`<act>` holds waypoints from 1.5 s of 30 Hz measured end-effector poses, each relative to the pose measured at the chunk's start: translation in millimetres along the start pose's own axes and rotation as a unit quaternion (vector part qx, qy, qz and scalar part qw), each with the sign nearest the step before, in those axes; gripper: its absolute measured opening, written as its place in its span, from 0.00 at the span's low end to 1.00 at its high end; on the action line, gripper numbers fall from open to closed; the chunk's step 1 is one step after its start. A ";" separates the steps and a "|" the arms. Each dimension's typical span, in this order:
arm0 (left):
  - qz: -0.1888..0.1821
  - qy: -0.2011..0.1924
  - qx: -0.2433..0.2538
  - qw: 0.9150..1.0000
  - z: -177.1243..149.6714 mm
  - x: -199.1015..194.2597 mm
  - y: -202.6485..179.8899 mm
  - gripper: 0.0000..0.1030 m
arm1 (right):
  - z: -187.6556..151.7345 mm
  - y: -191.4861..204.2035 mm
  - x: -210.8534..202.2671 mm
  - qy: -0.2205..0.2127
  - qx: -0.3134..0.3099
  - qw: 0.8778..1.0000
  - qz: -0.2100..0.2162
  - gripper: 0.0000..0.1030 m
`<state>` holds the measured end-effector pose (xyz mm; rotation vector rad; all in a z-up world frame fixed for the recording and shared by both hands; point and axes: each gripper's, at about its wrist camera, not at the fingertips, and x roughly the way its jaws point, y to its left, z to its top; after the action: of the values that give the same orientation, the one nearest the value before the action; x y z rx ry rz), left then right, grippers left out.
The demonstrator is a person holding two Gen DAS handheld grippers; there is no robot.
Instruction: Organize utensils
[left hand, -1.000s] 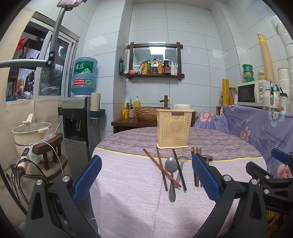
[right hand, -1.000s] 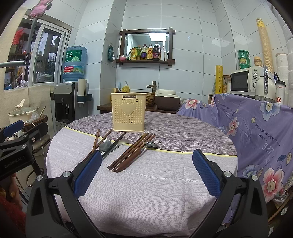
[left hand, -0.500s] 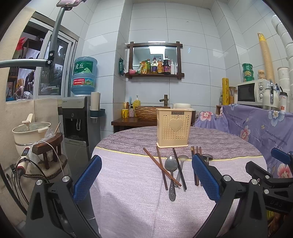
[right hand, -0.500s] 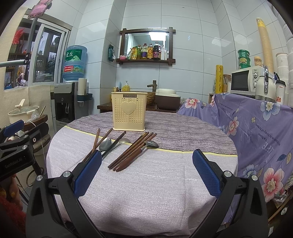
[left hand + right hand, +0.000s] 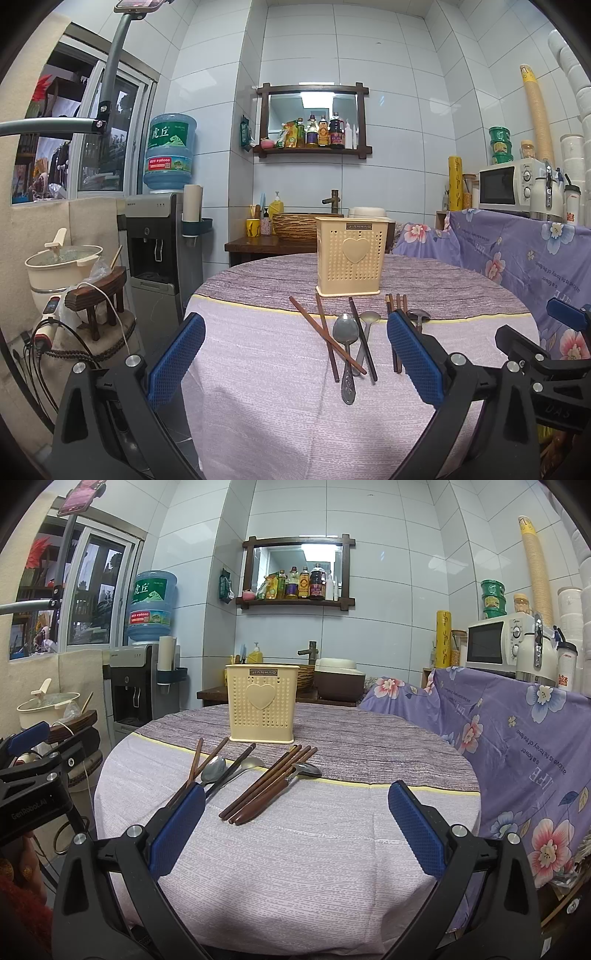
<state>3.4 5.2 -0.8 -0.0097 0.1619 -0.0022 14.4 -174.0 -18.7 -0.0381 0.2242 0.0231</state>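
Chopsticks, thin, stiff and slippery, are best being pinched mid-shaft; both claws, left claw and right claw, are being held wide open, empty

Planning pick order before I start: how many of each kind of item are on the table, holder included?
chopsticks: 6 (3 loose on the left, about 3 in the overlapping right bundle)
spoons: 3 (2 left, 1 with a brown handle right)
utensil holder: 1
Total: 10
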 end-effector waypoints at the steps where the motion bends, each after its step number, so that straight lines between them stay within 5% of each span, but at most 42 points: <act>1: 0.000 0.000 0.000 1.000 -0.1 0.0 0.3 0.95 | 0.0 0.0 0.0 0.000 0.000 1.000 0.000 0.95; 21: -0.003 0.021 -0.001 1.000 -9.9 12.1 9.5 0.95 | -6.8 -3.0 20.1 0.027 -0.003 1.000 -0.002 0.95; 30: -0.011 0.103 0.004 0.995 -9.6 60.2 19.9 0.95 | -4.5 -23.1 68.4 0.098 0.006 0.995 -0.017 0.95; 38: -0.028 0.192 0.013 0.981 4.7 127.8 38.2 0.95 | 22.4 -44.2 139.8 0.192 0.061 0.980 -0.011 0.95; 45: -0.043 0.250 -0.031 0.967 14.5 168.3 52.4 0.94 | 30.2 -41.4 195.7 0.274 0.111 0.955 0.025 0.68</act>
<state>171.9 57.2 -14.1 -0.0796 0.6667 -0.0875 213.0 -210.5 -31.4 0.1895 0.7835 0.0377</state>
